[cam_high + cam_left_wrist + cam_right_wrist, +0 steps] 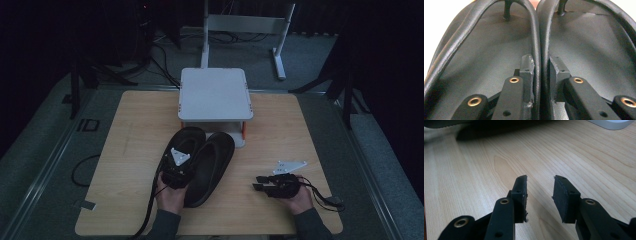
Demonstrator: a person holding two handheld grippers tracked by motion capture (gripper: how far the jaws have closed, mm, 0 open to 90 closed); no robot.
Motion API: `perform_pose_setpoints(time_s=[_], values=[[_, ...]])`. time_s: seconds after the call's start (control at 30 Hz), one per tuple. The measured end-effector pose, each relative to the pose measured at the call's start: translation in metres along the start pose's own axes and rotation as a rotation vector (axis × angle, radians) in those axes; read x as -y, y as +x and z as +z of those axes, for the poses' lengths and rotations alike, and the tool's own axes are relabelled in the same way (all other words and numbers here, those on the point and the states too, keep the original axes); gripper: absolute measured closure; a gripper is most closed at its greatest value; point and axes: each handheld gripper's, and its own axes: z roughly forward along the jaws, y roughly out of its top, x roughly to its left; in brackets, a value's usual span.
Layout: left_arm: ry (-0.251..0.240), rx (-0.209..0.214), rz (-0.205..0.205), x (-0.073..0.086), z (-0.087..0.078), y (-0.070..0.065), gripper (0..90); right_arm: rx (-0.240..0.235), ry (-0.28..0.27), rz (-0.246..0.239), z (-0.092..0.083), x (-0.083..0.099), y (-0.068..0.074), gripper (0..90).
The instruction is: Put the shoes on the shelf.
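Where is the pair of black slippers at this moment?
In the high view, the pair of black slippers lies left of the table's centre, toes under the white stand, with the left gripper pinching both inner rims.

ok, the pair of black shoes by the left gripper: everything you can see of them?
The pair of black shoes is two slip-ons of leather-look material with rolled rims, lying side by side, openings up, on the wooden table, toes at the white stand. In the left gripper view the inner rims press together between the pads of the left gripper, one jaw inside each shoe, shut on them.
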Motion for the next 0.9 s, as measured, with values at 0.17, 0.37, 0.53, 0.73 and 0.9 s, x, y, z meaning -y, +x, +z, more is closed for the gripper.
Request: perform_pose_setpoints(time_s=[0.17,0.37,0.53,0.73,0.9], values=[[0.000,-0.013,-0.026,-0.001,0.002,0.004,75.2,0.004,0.000,0.000,-0.001,0.001,-0.001,63.1],[-0.018,-0.004,-0.030,-0.007,0.003,-0.004,75.0,0.003,0.004,0.001,0.000,0.000,-0.001,63.0],[-0.027,-0.023,-0.057,-0.015,0.012,-0.009,75.0,0.006,0.002,0.002,0.000,0.000,-0.001,63.0],[-0.038,-0.028,-0.062,-0.024,0.021,-0.015,74.9,0.009,0.010,-0.005,0.001,0.001,-0.001,62.9],[-0.053,-0.047,-0.062,-0.032,0.029,-0.019,75.0,0.012,0.007,-0.003,0.000,0.001,0.000,62.9]])
